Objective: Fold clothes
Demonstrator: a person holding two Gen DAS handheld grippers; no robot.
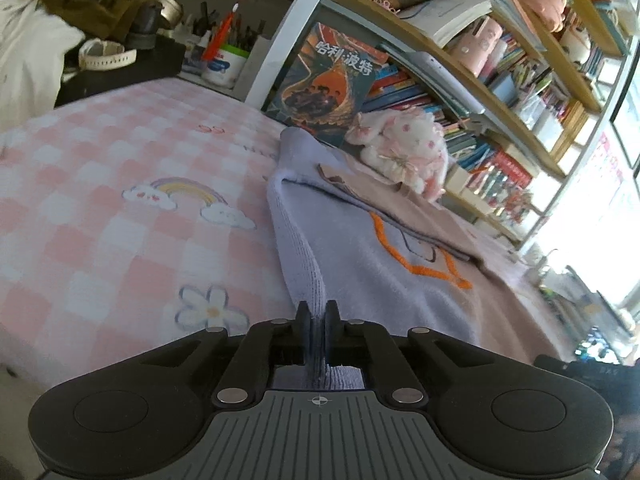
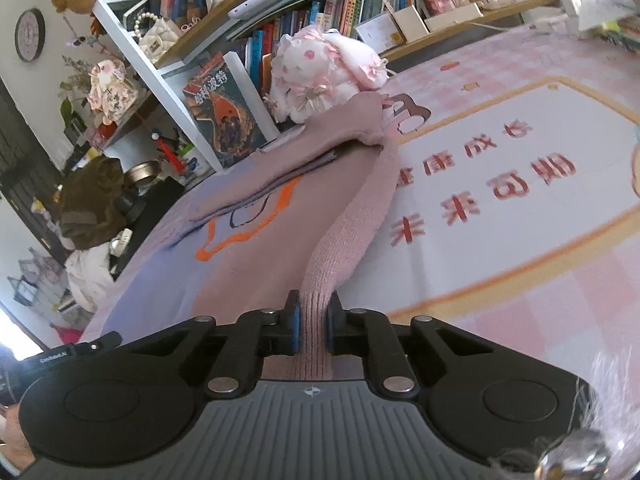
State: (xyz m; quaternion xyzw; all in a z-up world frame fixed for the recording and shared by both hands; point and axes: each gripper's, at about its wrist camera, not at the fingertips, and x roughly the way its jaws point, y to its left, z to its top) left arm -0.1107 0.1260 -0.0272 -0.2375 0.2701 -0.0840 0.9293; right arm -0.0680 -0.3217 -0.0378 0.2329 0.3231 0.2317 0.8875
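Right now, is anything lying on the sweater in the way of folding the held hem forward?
Nothing visible: both grippers, left and right, pinch the lilac-and-pink knit sweater's hem. The pink plush toy sits beyond its far end.

Crammed bookshelves (image 1: 500,92) line the pink checked bed (image 1: 100,152).

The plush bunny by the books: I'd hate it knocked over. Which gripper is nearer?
Probably right, though both are well back. The right gripper and left gripper each clamp a sweater hem corner; the plush bunny sits beyond.
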